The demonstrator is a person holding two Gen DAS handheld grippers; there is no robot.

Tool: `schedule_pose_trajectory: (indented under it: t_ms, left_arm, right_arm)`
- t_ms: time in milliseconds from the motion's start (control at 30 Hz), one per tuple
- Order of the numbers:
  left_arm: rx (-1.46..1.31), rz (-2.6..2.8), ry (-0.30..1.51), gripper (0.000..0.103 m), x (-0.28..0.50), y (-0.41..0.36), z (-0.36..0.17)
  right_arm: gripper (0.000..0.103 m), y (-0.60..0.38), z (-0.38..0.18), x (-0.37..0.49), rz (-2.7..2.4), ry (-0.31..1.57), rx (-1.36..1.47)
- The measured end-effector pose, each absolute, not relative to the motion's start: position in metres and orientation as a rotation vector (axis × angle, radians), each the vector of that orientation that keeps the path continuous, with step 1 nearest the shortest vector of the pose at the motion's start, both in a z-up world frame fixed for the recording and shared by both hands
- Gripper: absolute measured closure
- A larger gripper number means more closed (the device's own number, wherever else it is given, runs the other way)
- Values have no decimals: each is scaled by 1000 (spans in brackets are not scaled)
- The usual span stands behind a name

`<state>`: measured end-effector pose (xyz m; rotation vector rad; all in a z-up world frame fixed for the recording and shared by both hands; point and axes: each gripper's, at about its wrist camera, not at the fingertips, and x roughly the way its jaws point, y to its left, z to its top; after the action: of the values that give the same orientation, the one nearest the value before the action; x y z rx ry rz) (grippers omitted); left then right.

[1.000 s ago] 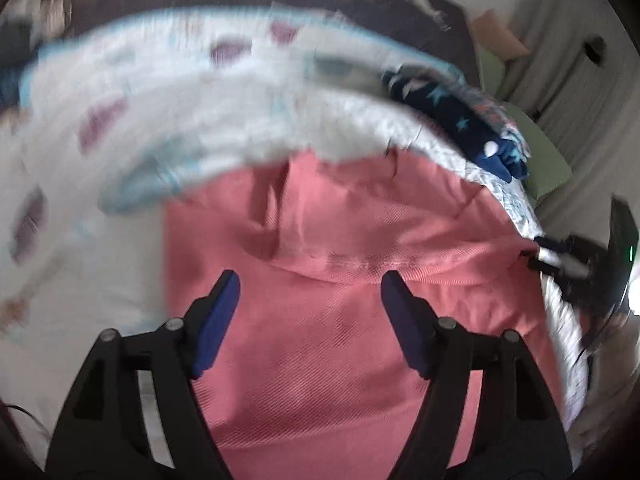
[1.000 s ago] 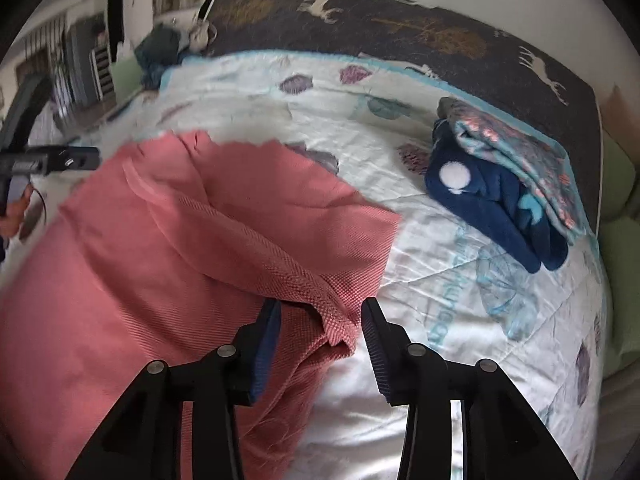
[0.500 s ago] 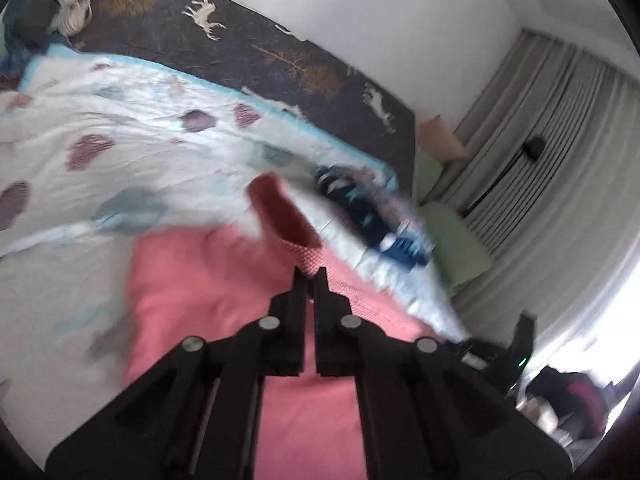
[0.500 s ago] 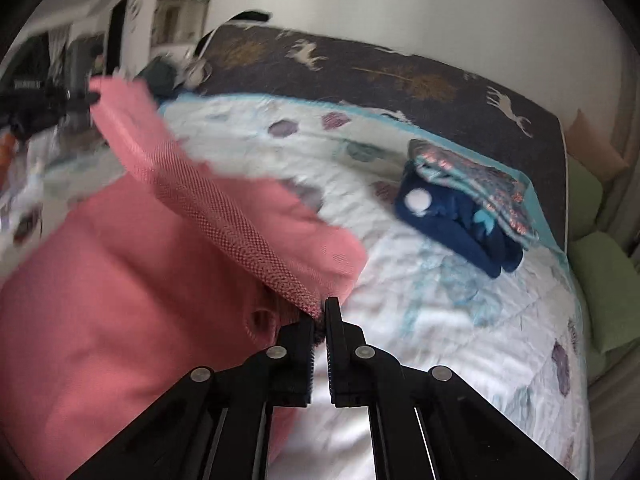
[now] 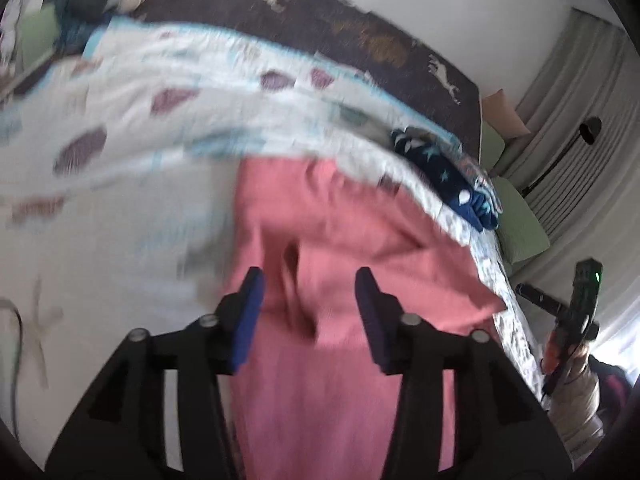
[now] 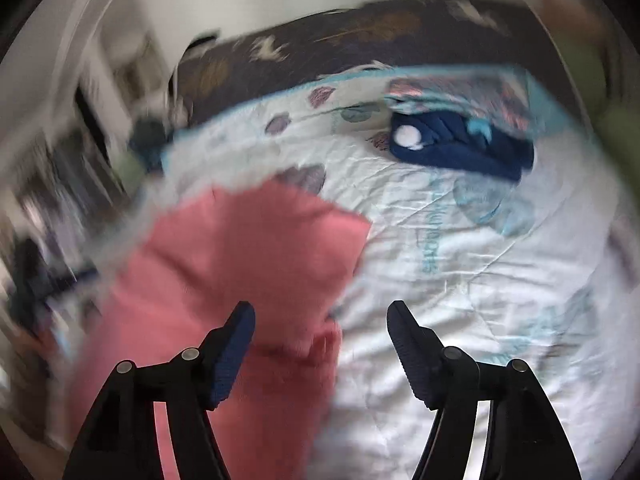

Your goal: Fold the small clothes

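On quilt [image 6: 460, 280]: pink garment [image 5: 340, 240] released since earlier grip; both tools [image 5: 308, 312] [image 6: 320, 336] opening, empty.

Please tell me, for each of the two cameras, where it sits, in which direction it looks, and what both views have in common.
Left wrist: sits on the left tool, looks down along opening fingers at the pink garment; the other hand shows at right.
Right wrist: sits on the right tool, looks down at the garment's edge and the quilt; its fingers are opening.
Shared: pink garment, quilt, folded navy clothes, dark headboard.
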<state>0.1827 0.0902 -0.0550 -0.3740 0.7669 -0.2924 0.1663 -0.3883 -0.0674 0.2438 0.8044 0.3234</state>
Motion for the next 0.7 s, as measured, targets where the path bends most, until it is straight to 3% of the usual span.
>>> schedule_pose_trajectory:
  t_ms: [200,433,467,500,533,600,633,700]
  left_arm:
    - [-237,-215,769,41,263,86,-47]
    - [-303,-251,929,41,333,104,-103]
    - [-326,-282,948,41,338,103,-109]
    - [-347,-310,963,41,341,102,-115]
    - [-365,-337,973,41,344,100,-120]
    - [-333,-359,949,50,346,92,-120]
    - [-304,-369,930,62,344,88,-117]
    - [-276,-369,906,65,344,82,-112]
  right_arm:
    - [34,-406,-95,249,357,933,469]
    - [32,-383,-126,300,416,1006,480]
    - [49,-381,-125,305,424,992,486]
    - [80,-378,-123,306,434,977,482]
    - [99,-372,-122,309,451,984,469]
    - [99,-361,-107,309,450,911,388]
    - [99,-355,-94,308,441,850,327]
    - [99,-359,-80,314,422,783,296]
